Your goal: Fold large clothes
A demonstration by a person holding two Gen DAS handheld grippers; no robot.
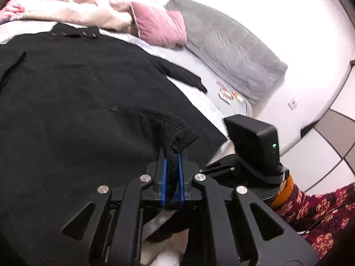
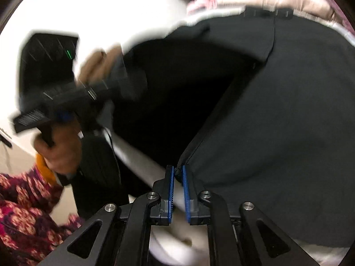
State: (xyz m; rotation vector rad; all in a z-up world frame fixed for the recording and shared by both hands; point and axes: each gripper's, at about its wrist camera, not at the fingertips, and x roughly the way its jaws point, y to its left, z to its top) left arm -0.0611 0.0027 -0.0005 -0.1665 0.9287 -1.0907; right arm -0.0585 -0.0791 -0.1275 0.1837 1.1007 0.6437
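Note:
A large black garment [image 1: 77, 84] lies spread on a pale bed sheet [image 1: 204, 108]. My left gripper [image 1: 172, 155] is shut on a stitched hem corner of the black garment, lifted off the bed. In the right wrist view the same garment [image 2: 277, 122] fills the right side, and my right gripper [image 2: 177, 170] is shut on its lower corner at the fingertips. The left gripper [image 2: 64, 115] with the hand holding it shows blurred at the left of that view.
A pink-beige blanket [image 1: 77, 8], a pink cushion [image 1: 159, 26] and a grey pillow [image 1: 226, 51] lie at the head of the bed. A white wall [image 1: 299, 33] and tiled floor [image 1: 321, 146] are to the right. My floral sleeve [image 1: 317, 208] is at lower right.

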